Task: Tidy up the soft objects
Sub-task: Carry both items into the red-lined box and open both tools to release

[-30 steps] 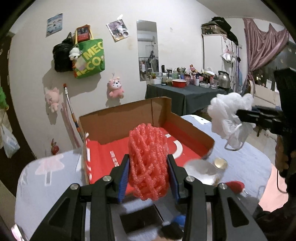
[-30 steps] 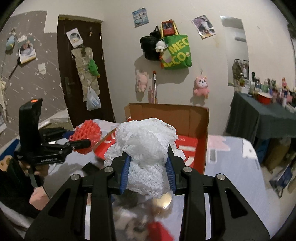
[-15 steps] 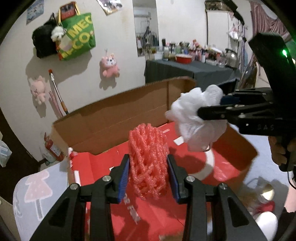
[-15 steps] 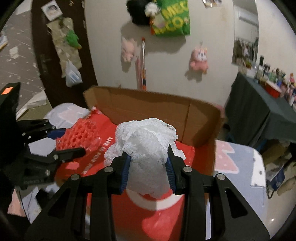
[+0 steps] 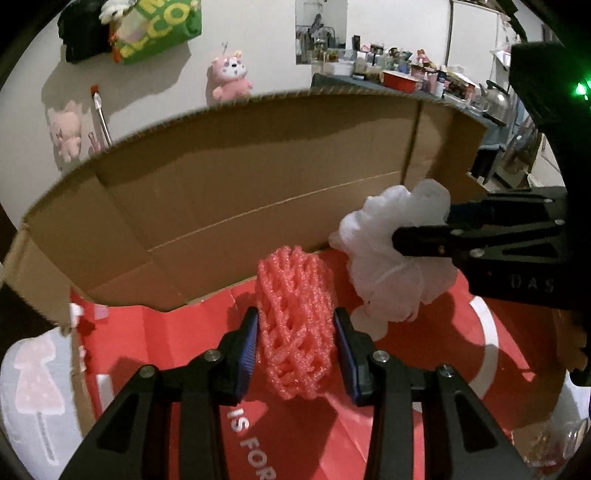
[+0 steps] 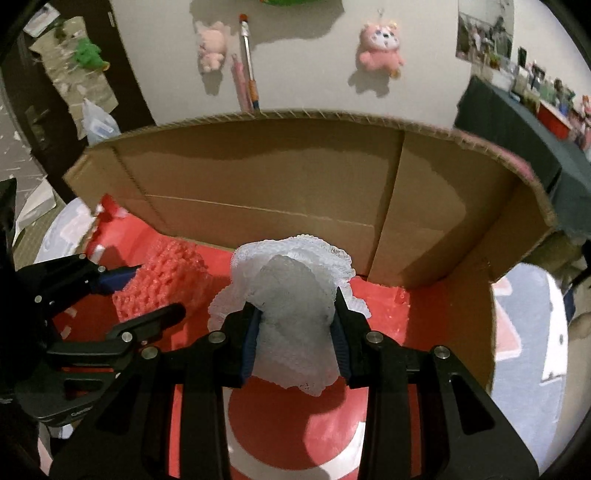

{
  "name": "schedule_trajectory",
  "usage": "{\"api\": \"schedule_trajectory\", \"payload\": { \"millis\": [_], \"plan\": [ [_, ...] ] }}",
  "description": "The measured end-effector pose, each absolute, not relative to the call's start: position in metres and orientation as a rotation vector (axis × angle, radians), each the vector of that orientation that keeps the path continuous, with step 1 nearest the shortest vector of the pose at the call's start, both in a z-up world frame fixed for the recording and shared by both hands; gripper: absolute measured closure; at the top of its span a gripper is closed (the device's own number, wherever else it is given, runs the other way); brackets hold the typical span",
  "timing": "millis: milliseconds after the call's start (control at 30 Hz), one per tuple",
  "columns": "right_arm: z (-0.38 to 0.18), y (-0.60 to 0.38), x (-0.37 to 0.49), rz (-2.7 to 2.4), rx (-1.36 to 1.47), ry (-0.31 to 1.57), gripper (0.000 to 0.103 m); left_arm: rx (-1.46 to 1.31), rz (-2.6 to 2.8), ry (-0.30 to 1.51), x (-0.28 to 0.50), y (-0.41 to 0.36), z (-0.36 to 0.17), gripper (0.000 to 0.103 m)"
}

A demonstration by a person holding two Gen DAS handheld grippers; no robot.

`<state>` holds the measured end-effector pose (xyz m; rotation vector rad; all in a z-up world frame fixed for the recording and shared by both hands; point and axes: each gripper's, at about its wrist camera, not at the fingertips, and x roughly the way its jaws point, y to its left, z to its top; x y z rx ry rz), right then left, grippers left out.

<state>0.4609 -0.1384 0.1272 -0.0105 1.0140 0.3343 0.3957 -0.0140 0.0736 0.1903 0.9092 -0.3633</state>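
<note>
Left claw (image 5: 295, 328) grips pink mesh (image 5: 295, 325), right claw (image 6: 295, 325) white mesh (image 6: 295, 306) (over box (image 5: 258, 184))

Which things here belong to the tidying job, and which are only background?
Job:
- red foam net, held in left hand-held gripper
- white mesh puff, held in right hand-held gripper
- cardboard box

Background:
- pink plush toy on the wall
- green bag
- kettle

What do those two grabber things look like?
Both are black, angular frames with silver screws. The left gripper and right gripper each have two fingers lined with ribbed blue pads. The right one's body shows a green light and faint lettering.
</note>
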Motion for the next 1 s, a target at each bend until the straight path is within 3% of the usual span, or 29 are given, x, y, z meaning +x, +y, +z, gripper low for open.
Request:
{"api": "schedule_trajectory", "payload": {
  "millis": [767, 1000],
  "plan": [
    [0.115, -0.135, 0.466, 0.268, -0.042, 1.021, 0.053, 0.222, -0.321, 0.905, 0.397, -0.025, 0.07, 0.057],
    [0.115, -0.141, 0.466, 0.256, -0.039, 1.015, 0.048, 0.22, -0.317, 0.903, 0.397, -0.022, 0.07, 0.049]
  ]
}}
